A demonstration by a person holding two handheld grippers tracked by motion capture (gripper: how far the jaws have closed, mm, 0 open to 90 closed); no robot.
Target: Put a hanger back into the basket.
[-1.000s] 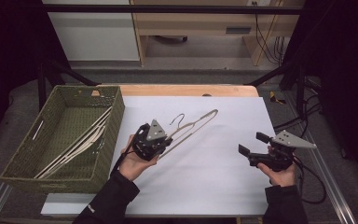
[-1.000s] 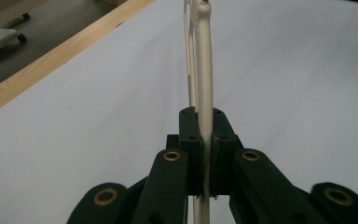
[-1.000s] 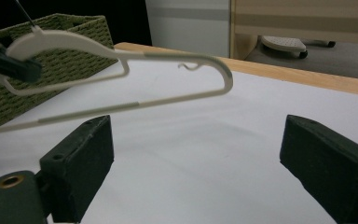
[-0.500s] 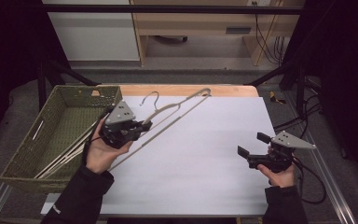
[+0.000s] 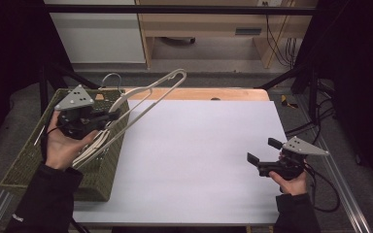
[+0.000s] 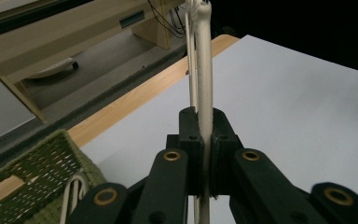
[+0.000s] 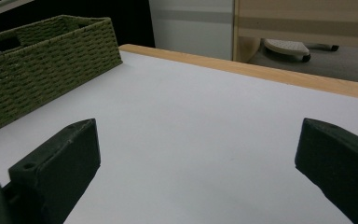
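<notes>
My left gripper [image 5: 108, 115] is shut on a cream clothes hanger [image 5: 148, 92] and holds it in the air above the near corner of a green woven basket [image 5: 29, 155]. The hanger slants up and to the right, with its wire hook at the far left. In the left gripper view the hanger's bar [image 6: 204, 70] is pinched between the jaws of the left gripper [image 6: 203, 126]. My right gripper [image 5: 262, 150] rests low over the white table at the right. Its jaws have just been opening and stand wide with nothing between them [image 7: 200, 154].
Several more pale hangers [image 5: 94, 143] lie inside the basket, which stands on the table's left side [image 7: 42, 51]. The white tabletop [image 5: 199, 155] has a wooden strip along its far edge [image 5: 199, 93]. Shelving and cables stand beyond the table.
The left hand has carried the hanger up and to the left, from over the table's middle to above the basket. The right hand has kept its place.
</notes>
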